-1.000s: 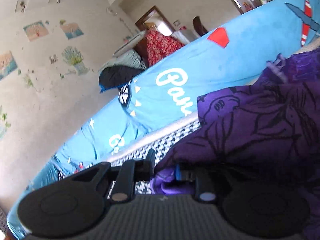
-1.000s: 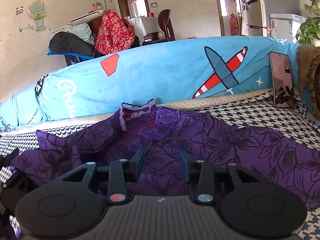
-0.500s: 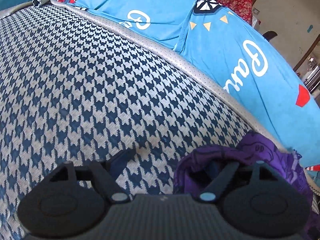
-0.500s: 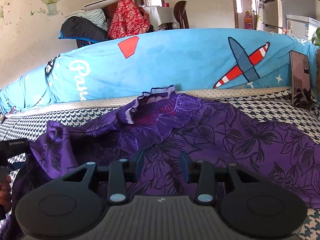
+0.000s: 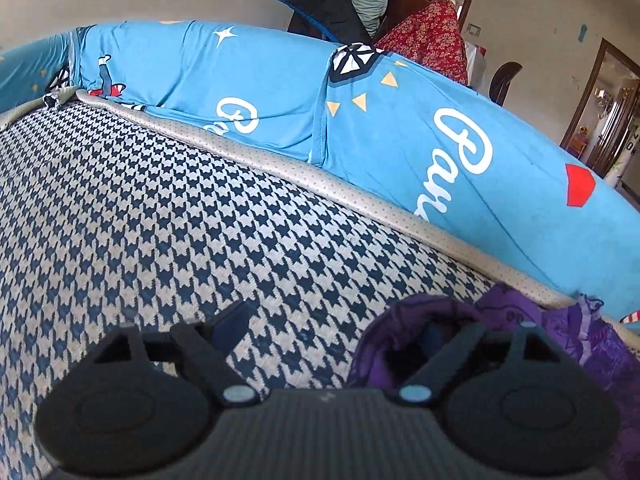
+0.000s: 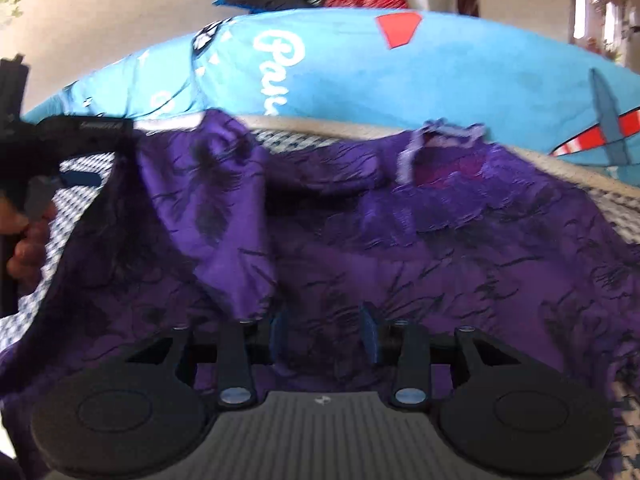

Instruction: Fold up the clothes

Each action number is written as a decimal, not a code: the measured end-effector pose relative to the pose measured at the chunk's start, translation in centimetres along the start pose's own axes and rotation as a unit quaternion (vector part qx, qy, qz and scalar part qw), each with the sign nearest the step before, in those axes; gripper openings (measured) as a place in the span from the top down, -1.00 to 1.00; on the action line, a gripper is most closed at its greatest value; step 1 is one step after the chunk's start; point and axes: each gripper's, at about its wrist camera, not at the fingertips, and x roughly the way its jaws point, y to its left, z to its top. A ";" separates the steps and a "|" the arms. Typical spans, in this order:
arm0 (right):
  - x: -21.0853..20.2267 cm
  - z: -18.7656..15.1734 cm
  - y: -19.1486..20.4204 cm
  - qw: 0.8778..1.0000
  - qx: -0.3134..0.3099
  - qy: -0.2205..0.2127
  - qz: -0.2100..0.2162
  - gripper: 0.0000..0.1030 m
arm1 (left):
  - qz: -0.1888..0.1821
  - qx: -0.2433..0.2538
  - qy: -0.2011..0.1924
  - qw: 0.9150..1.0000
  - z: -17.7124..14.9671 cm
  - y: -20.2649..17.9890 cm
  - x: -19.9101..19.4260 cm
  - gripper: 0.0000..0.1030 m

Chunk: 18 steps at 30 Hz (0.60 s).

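- The left gripper (image 5: 332, 330) has its jaws spread wide and still opening; between them lies only bare houndstooth seat cover (image 5: 160, 216).
- Its right finger (image 5: 434, 330) is partly wrapped by a bunched fold of the purple garment (image 5: 520, 312), so whether cloth still clings to that pad cannot be told.
- The right gripper (image 6: 324, 334) holds its jaws part-way apart, low over the garment; motion blur hides whether the blue pads (image 6: 370, 332) touch or pinch the fabric.
- The garment, purple with dark flower outlines, is spread across the seat, a lifted flap standing up at its left and the frilled neckline (image 6: 440, 140) near the seat's back edge.
- In the right wrist view the left gripper's body and a person's fingers (image 6: 24, 248) are cut off at the left border.
- The blue printed cover (image 5: 400, 140) drapes the backrest behind.
- The piled clothes (image 5: 360, 4) beyond it are small and indistinct.
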 end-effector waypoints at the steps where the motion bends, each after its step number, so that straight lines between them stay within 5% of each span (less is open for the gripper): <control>1: 0.1 -0.2 0.4 1.000 0.002 0.003 0.023 0.25 | -0.003 -0.008 -0.003 1.000 0.3 0.0 -0.1 -0.64; 4: -0.3 -0.3 1.5 0.994 0.010 0.004 0.111 0.25 | -0.001 -0.038 -0.002 0.999 0.7 0.5 0.0 -0.65; 7: -0.6 -0.5 2.8 0.983 -0.003 0.007 0.181 0.25 | 0.031 -0.056 0.019 0.998 0.7 0.8 0.8 -0.93; 11: -1.3 -0.5 3.7 0.987 -0.054 -0.013 0.150 0.25 | 0.100 -0.007 0.056 0.993 0.1 0.4 2.4 -0.97; 18: -1.1 -0.6 2.7 0.991 -0.039 -0.008 0.124 0.23 | 0.086 -0.072 0.160 0.981 0.1 3.2 3.2 -1.00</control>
